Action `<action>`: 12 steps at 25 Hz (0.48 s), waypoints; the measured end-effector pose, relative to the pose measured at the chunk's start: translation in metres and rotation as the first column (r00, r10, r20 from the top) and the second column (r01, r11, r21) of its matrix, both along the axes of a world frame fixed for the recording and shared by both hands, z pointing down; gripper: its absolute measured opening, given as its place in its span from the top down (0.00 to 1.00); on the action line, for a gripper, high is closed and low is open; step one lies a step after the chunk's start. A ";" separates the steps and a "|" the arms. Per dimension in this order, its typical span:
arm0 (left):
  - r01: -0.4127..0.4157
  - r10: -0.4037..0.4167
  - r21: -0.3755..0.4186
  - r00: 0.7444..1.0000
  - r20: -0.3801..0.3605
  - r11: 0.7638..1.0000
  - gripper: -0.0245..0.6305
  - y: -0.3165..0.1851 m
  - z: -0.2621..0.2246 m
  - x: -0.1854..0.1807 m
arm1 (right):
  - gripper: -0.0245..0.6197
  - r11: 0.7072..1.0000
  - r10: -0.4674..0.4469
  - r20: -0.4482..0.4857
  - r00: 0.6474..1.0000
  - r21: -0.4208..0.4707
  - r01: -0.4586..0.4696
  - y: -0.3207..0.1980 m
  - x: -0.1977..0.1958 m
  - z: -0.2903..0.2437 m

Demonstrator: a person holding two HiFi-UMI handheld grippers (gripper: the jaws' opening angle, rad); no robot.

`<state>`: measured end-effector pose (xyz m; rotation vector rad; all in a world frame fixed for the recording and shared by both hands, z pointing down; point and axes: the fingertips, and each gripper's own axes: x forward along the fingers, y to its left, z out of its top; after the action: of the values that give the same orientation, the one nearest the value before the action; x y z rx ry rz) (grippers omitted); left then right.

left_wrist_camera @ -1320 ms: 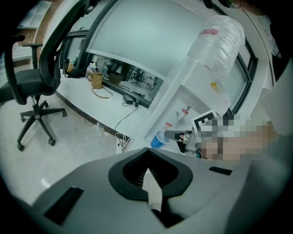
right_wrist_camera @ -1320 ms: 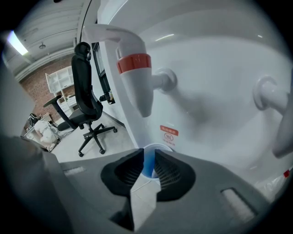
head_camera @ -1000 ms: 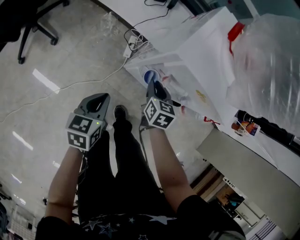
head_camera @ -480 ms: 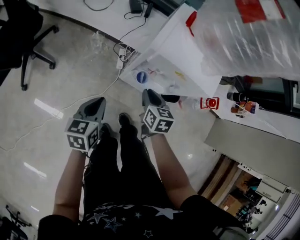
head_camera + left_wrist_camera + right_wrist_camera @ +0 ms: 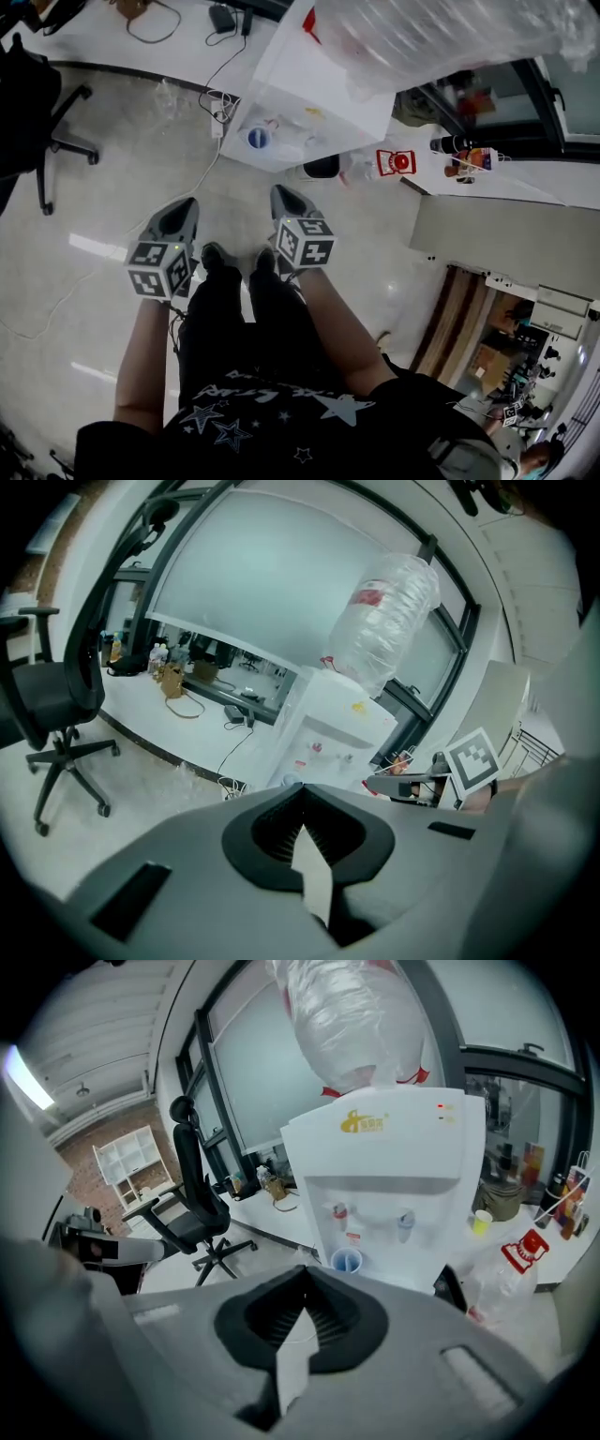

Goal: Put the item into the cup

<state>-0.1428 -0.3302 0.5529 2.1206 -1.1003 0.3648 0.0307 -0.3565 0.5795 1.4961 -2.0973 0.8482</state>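
Observation:
A blue cup stands on the drip tray of a white water dispenser. I hold both grippers in front of my body over the floor, pointing at the dispenser and short of it. My left gripper has its jaw tips together with nothing between them. My right gripper is shut and empty too, and the cup shows just above its tips in the right gripper view. No loose item for the cup is held.
A large water bottle tops the dispenser. Beside it are a red-capped plastic bottle and a small yellow cup. An office chair stands left, and a power strip lies on the floor.
The head view has swung, so the dispenser and cup now sit higher in the frame. Both grippers stay shut side by side and have dropped slightly lower.

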 end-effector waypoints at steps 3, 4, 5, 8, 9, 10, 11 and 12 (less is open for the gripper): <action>-0.006 0.006 0.005 1.000 -0.010 1.000 0.95 0.009 -0.012 0.004 | 0.96 1.000 0.002 0.006 1.000 0.006 -0.002 0.009 0.000 -0.011; 0.000 0.001 0.009 1.000 -0.012 1.000 0.95 0.012 -0.016 0.004 | 0.96 1.000 0.003 0.011 1.000 0.009 -0.003 0.012 0.000 -0.015; 0.007 -0.007 0.015 1.000 -0.013 1.000 0.95 0.014 -0.020 0.004 | 0.96 1.000 0.002 0.017 1.000 0.013 -0.002 0.014 -0.001 -0.020; 0.026 -0.025 0.034 1.000 -0.010 0.999 0.95 0.023 -0.036 0.008 | 0.96 0.999 -0.013 0.038 0.999 0.037 0.012 0.020 -0.001 -0.039; 0.030 -0.029 0.040 1.000 -0.009 0.999 0.95 0.026 -0.042 0.010 | 0.96 0.999 -0.022 0.042 0.999 0.048 0.020 0.022 0.000 -0.045; 0.031 -0.031 0.046 0.999 -0.007 0.998 0.95 0.030 -0.048 0.013 | 0.96 0.998 -0.030 0.045 0.999 0.059 0.027 0.024 0.001 -0.052; 0.033 -0.032 0.053 0.999 -0.003 0.998 0.95 0.035 -0.053 0.016 | 0.96 0.997 -0.036 0.049 0.998 0.069 0.033 0.027 0.003 -0.058; 0.036 -0.036 0.060 0.999 0.000 0.998 0.95 0.040 -0.057 0.019 | 0.96 0.996 -0.041 0.053 0.998 0.078 0.037 0.031 0.005 -0.063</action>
<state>-0.1235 -0.2898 0.4963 2.1501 -1.1615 0.3201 0.0361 -0.3254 0.5164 1.4813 -2.2146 0.8118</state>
